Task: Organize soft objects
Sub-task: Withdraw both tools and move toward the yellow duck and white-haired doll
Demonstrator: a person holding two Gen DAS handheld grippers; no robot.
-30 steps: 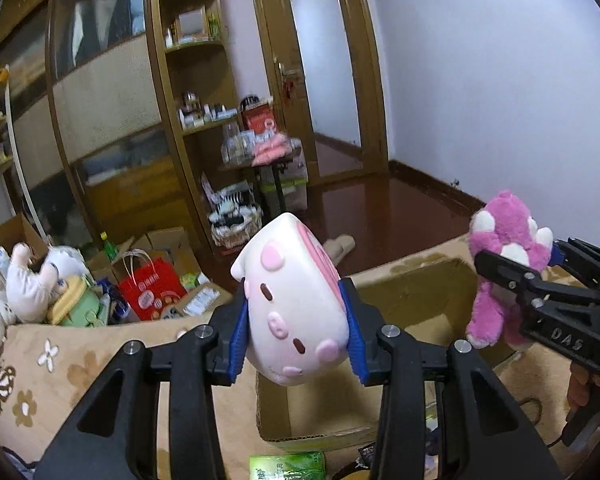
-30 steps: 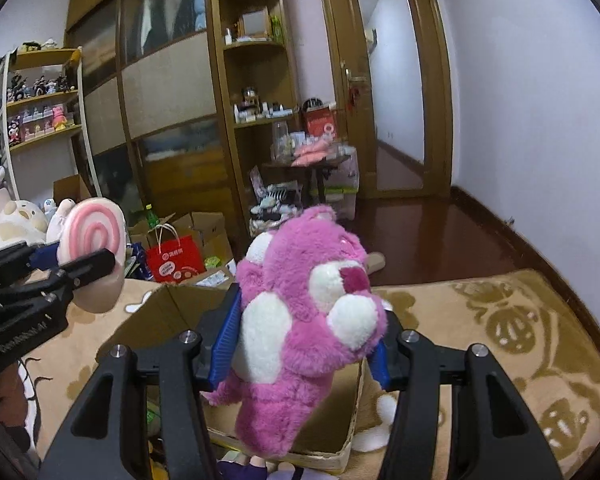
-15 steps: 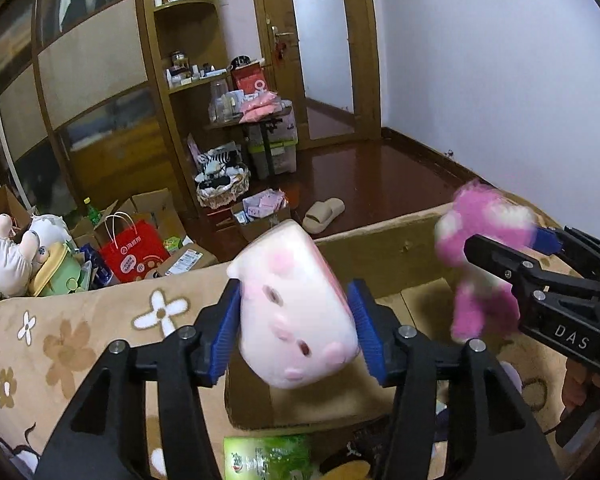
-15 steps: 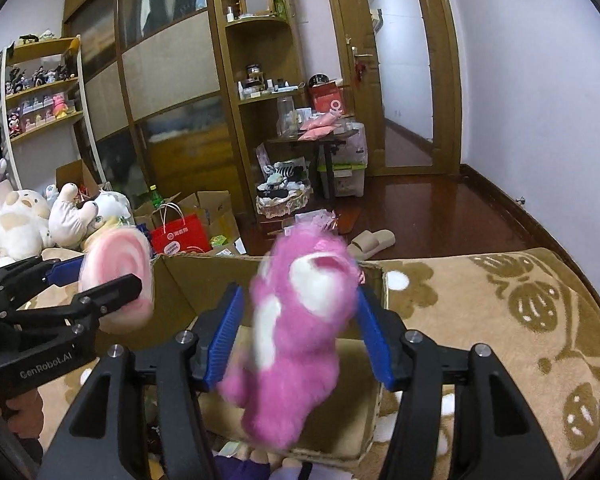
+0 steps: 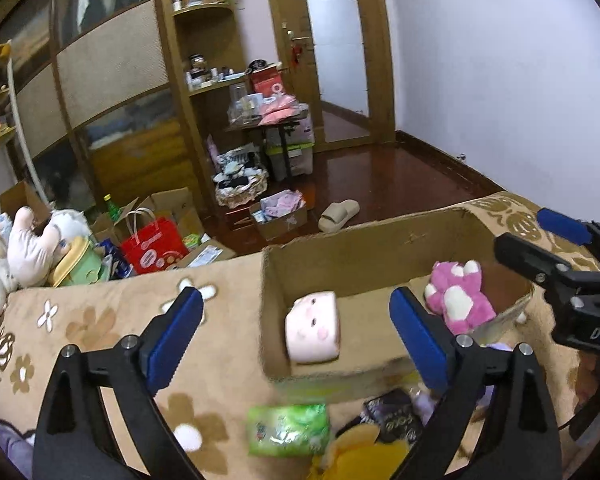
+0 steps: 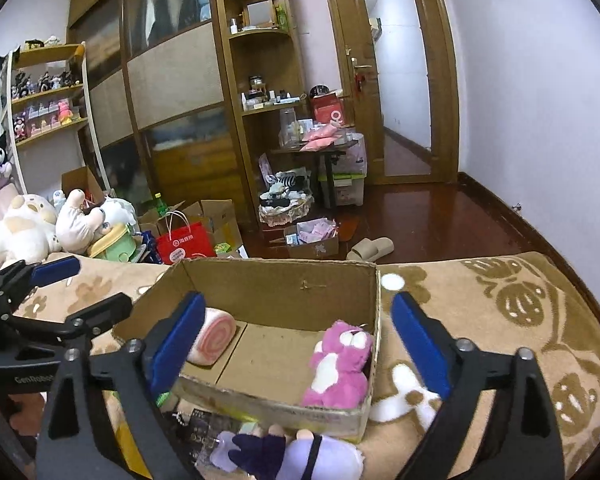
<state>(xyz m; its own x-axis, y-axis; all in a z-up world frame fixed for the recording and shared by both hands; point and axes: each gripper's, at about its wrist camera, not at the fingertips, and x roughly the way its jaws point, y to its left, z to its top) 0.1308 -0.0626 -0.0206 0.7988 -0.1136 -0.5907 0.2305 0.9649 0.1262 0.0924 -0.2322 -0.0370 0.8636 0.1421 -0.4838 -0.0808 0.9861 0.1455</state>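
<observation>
An open cardboard box [image 5: 364,252] [image 6: 276,280] sits on a tan flowered blanket. A pink-and-white roll-shaped plush [image 5: 313,327] [image 6: 214,336] lies in its left part. A pink bear plush [image 5: 458,298] [image 6: 340,362] lies in its right part. My left gripper [image 5: 296,334] is open and empty above the box's near left. My right gripper [image 6: 298,342] is open and empty above the box; it also shows at the right of the left wrist view [image 5: 556,256].
A green packet [image 5: 288,430], a yellow plush [image 5: 364,454], a dark packet [image 5: 394,420] and a purple plush [image 6: 288,454] lie in front of the box. More plush toys [image 6: 40,228] sit at the left. Boxes, a red bag [image 5: 154,246] and shelves stand beyond.
Both grippers opened. The roll plush and the pink bear dropped from the jaws into the box. Both grippers tilted down toward the box.
</observation>
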